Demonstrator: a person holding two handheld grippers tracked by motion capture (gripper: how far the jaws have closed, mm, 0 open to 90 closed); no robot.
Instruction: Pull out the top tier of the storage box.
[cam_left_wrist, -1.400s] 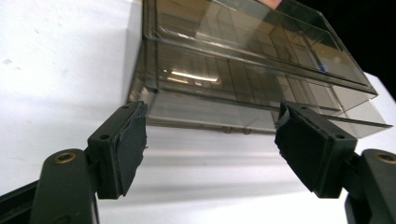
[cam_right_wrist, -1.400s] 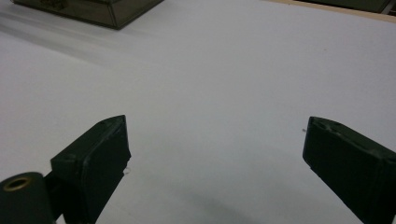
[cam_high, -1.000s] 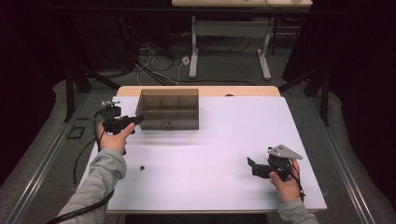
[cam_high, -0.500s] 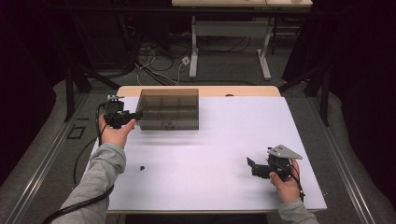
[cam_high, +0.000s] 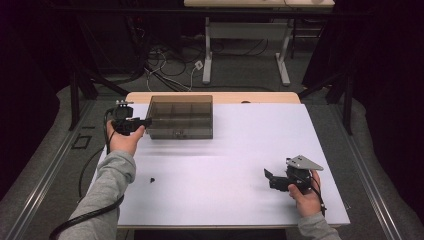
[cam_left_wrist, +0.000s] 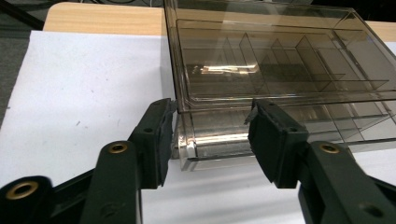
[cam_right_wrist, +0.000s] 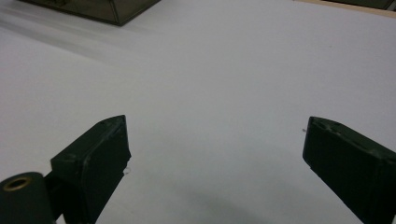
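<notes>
small black bit (cam_high: 151, 178) on white sheet (cam_high: 230, 165)

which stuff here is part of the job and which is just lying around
In the job:
- smoky compartment box, lid down
- left gripper, jaws open on either side of the box's near corner

Lying about:
- right gripper, open over bare white sheet
- small black speck on the sheet
- cables on the floor

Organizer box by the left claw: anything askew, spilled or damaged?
Nothing stands out. The organizer box sits square on the white table cover, lid down, dividers intact. The left claw is open at its corner. A small dark speck lies loose on the cover.
</notes>
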